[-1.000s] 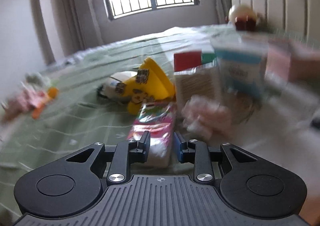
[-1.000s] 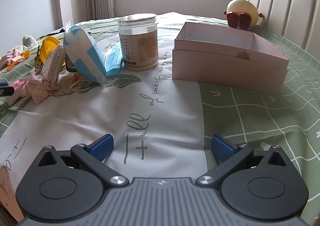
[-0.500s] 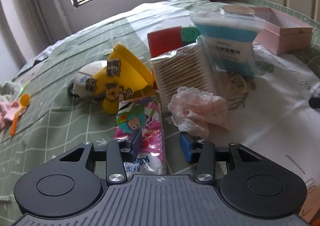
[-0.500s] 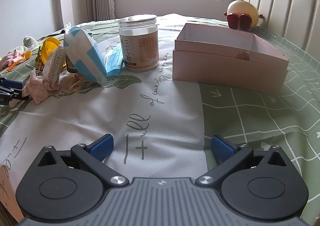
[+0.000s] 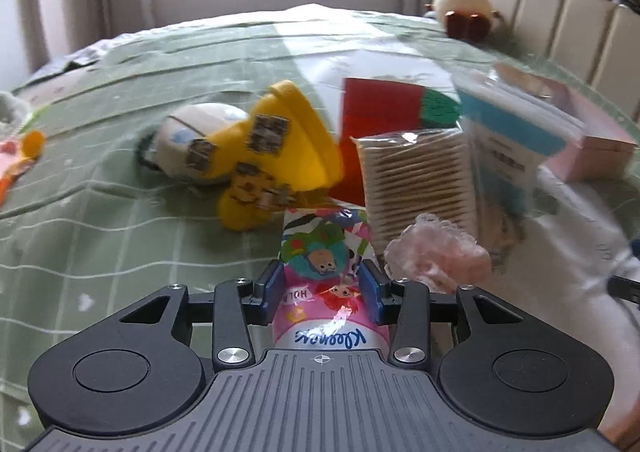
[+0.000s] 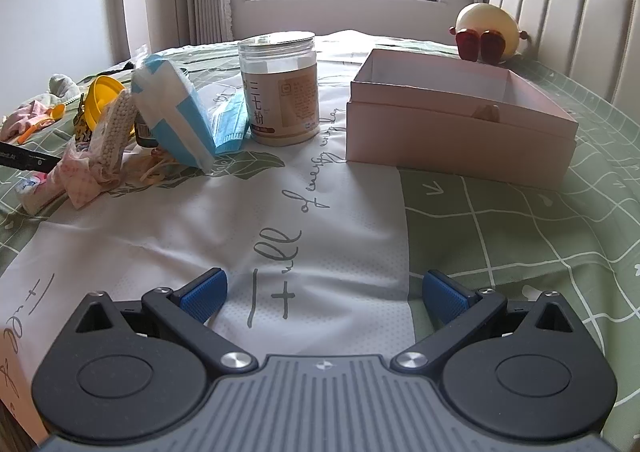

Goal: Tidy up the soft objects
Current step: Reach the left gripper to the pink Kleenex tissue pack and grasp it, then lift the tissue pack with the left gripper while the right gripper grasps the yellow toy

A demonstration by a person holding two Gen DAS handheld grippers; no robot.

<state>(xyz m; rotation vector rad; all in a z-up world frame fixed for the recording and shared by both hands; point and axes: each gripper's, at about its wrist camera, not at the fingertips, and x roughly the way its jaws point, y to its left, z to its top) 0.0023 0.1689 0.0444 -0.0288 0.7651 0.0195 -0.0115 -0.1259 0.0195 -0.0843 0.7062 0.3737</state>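
My left gripper [image 5: 323,284] is shut on a colourful Kleenex tissue pack [image 5: 324,252], its blue pads pressing both sides. Just right of it lies a pink lace scrunchie [image 5: 438,258]. Behind stand a pack of cotton swabs [image 5: 420,180], a blue-and-white bag [image 5: 512,148] and a yellow toy [image 5: 276,148]. My right gripper [image 6: 324,294] is open and empty, low over the white cloth [image 6: 240,220]. The open pink box [image 6: 460,112] stands ahead right of it. The pile with the scrunchie [image 6: 80,176] lies far left.
A clear jar [image 6: 280,88] and a blue face mask [image 6: 228,128] stand left of the pink box. A round plush toy [image 6: 486,32] sits by the white headboard. Pink cloth and an orange spoon [image 6: 36,122] lie at the far left edge.
My left gripper has swung onto the tissue pack and closed on it; half a second ago its jaws stood wider around it. The right gripper has not moved.
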